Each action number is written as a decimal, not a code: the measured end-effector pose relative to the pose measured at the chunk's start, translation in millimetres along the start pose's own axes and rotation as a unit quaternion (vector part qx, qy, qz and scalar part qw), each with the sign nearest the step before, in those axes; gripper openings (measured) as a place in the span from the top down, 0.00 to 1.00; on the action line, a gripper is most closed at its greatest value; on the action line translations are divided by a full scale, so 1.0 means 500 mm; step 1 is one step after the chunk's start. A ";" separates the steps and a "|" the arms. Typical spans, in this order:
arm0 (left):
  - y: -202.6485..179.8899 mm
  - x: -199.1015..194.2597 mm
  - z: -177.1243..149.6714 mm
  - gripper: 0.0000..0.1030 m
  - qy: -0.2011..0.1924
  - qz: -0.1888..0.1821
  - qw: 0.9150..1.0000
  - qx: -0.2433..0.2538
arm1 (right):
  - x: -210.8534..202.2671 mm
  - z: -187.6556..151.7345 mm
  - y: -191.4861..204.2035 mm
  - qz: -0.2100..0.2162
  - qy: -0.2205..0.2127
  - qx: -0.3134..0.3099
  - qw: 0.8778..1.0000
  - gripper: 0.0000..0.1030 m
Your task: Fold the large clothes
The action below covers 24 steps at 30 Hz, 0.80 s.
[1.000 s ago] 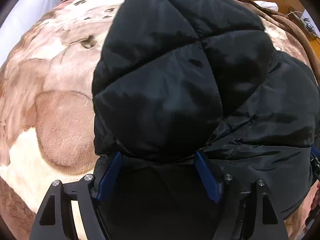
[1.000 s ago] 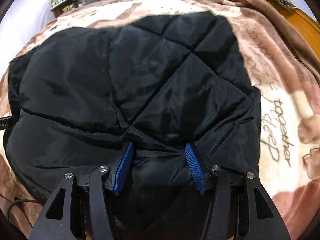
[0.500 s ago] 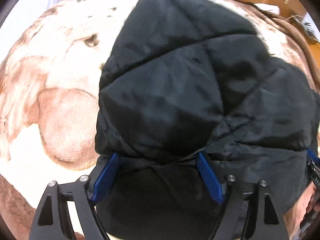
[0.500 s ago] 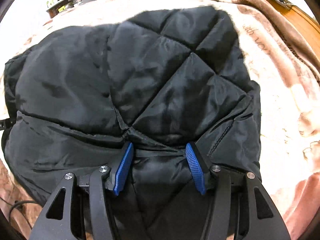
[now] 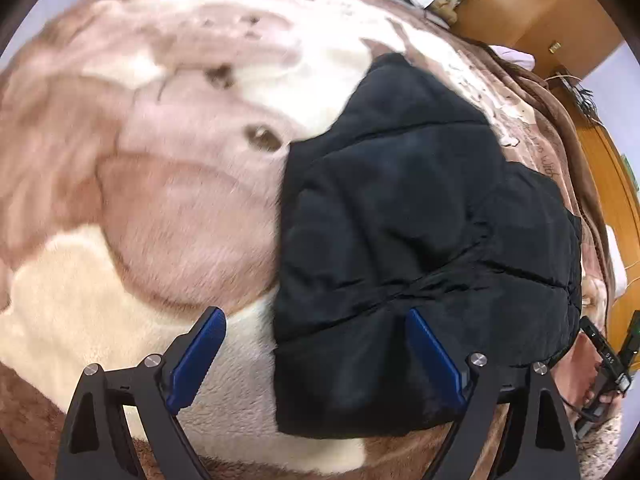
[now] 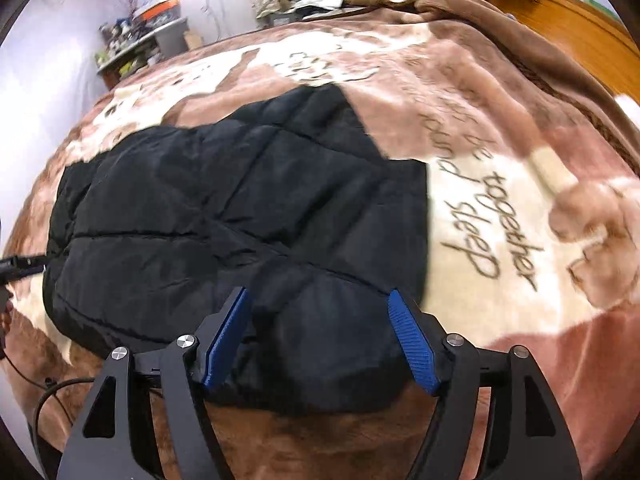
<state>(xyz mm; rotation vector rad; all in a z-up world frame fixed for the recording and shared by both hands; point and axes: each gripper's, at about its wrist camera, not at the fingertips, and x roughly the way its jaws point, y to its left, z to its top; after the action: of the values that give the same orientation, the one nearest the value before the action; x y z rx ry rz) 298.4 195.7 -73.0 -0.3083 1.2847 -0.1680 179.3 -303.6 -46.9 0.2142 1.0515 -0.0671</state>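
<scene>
Black jacket [image 5: 420, 232]: quilted and folded, it is lying flat on the blanket, nearer the right side in the left wrist view and left of centre in the right wrist view [image 6: 240, 216].
Blanket [image 5: 160, 208]: plush, brown and cream, it is being used as the work surface; cursive words are being shown on its right part in the right wrist view [image 6: 500, 240].
Left gripper [image 5: 316, 360]: its jaws are being opened and are standing wide apart above the jacket's near left corner; the left blue pad [image 5: 196, 360] is being seen over bare blanket, the right one over the jacket; nothing is being pinched.
Right gripper [image 6: 320, 340]: its jaws are being opened, with the jacket's near edge being seen between the blue pads [image 6: 412, 344]; the fabric is not being pressed by either pad.
Other gripper seen: the right gripper is being glimpsed at the far right edge of the left wrist view, beside the jacket.
Background: a wooden frame [image 6: 580, 24] is being seen past the blanket, and a cluttered shelf [image 6: 140, 44] is standing by the wall.
</scene>
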 end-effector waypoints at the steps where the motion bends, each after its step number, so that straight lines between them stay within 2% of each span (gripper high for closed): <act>1: 0.003 0.004 0.002 0.11 0.008 -0.008 1.000 -0.004 | 0.003 0.001 -0.008 0.000 0.004 0.007 1.000 0.25; 4: 0.017 0.032 -0.006 0.08 0.020 -0.033 0.999 -0.021 | 0.025 -0.001 -0.036 0.006 0.029 0.028 0.999 0.25; 8: 0.026 0.077 -0.002 0.06 0.033 -0.049 0.998 -0.024 | 0.060 0.005 -0.071 0.056 0.044 0.065 0.995 0.24; 10: 0.016 0.098 -0.002 0.06 0.048 -0.073 0.996 -0.022 | 0.078 0.008 -0.077 0.076 0.053 0.073 0.993 0.21; 12: -0.003 0.129 0.003 0.06 0.067 -0.095 0.993 -0.011 | 0.095 0.008 -0.097 0.104 0.064 0.087 0.989 0.14; 14: -0.023 0.151 0.003 0.00 0.076 -0.095 0.993 0.009 | 0.115 0.009 -0.114 0.127 0.074 0.102 0.984 0.10; 18: -0.026 0.175 0.011 0.00 0.083 -0.104 0.991 0.004 | 0.148 0.013 -0.127 0.161 0.092 0.106 0.977 0.05; 24: -0.018 0.205 0.030 0.00 0.100 -0.121 0.988 0.000 | 0.197 0.030 -0.128 0.207 0.103 0.105 0.967 0.04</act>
<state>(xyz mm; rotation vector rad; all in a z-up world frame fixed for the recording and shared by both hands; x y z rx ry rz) 341.8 158.9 -160.3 -0.4559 1.4432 -0.4145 230.9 -364.6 -134.3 0.6409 1.1867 0.2271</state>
